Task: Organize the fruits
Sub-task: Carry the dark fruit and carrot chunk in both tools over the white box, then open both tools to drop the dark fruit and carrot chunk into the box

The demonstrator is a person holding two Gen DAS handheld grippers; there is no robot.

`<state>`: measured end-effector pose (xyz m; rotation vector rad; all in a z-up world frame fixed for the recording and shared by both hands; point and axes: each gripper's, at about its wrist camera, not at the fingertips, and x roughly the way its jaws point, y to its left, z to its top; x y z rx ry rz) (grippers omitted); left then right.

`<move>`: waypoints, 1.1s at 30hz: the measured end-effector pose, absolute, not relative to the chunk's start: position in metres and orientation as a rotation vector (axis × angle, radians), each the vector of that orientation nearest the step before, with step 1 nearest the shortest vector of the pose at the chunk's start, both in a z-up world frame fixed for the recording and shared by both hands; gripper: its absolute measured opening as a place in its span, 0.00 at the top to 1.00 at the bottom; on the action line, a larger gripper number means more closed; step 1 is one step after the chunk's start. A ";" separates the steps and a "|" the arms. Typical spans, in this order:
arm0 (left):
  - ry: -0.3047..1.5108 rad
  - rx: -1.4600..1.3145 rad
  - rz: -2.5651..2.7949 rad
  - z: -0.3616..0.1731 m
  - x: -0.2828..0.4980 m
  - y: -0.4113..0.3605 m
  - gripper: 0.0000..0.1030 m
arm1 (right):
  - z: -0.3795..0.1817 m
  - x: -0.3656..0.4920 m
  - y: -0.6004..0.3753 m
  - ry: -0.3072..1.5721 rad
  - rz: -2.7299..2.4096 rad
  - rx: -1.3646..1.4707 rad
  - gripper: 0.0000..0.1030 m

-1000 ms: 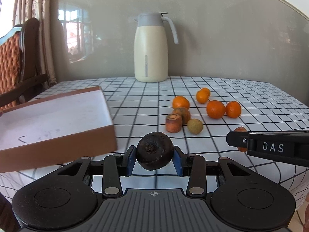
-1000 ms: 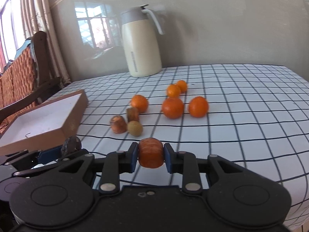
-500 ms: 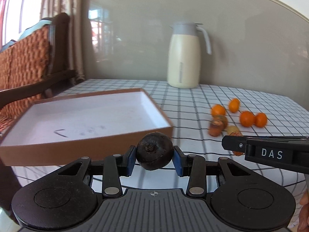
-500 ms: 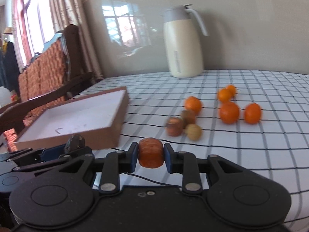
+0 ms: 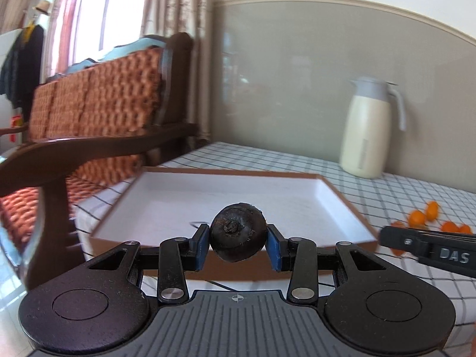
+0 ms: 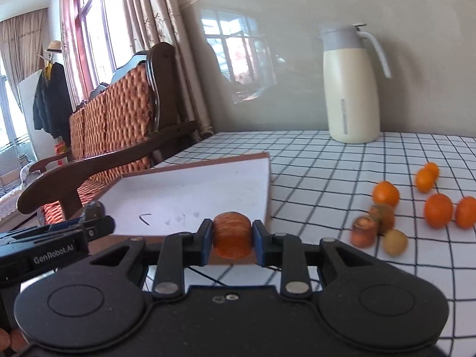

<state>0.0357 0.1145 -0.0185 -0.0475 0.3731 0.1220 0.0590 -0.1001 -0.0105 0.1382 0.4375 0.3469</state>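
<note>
Left gripper [image 5: 238,242] jaws clamp dark round fruit [image 5: 239,236] between pads; right gripper [image 6: 232,239] jaws pinch orange chunk [image 6: 232,235]; cardboard tray [image 5: 342,196] bare inside.

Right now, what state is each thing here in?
Left gripper: shut on dark round fruit.
Right gripper: shut on carrot piece.
Shallow box: open, nothing inside.
Jug: upright, lid closed.
Oranges: loose on the tablecloth.

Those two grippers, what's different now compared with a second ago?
Both swung left, from facing the loose fruit to facing the brown tray. Unchanged: left gripper grips the dark round fruit, right gripper the orange chunk; nothing released.
</note>
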 end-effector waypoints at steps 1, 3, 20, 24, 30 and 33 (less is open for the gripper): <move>0.370 -0.051 0.136 -0.017 0.037 0.121 0.60 | -0.009 0.062 -0.099 0.435 0.348 0.138 0.81; 0.368 -0.058 0.164 -0.016 0.040 0.132 0.60 | -0.009 0.068 -0.095 0.434 0.347 0.137 0.81; 0.449 -0.105 0.331 -0.030 0.088 0.196 0.60 | -0.023 0.120 -0.079 0.479 0.292 0.119 0.80; 0.484 -0.103 0.345 -0.036 0.093 0.197 0.60 | -0.024 0.122 -0.076 0.463 0.280 0.110 0.70; 0.399 -0.111 0.424 -0.025 0.083 0.192 0.00 | -0.009 0.099 -0.077 0.293 0.234 0.100 0.06; 0.310 -0.102 0.435 -0.012 0.072 0.189 0.00 | 0.001 0.092 -0.076 0.234 0.242 0.065 0.06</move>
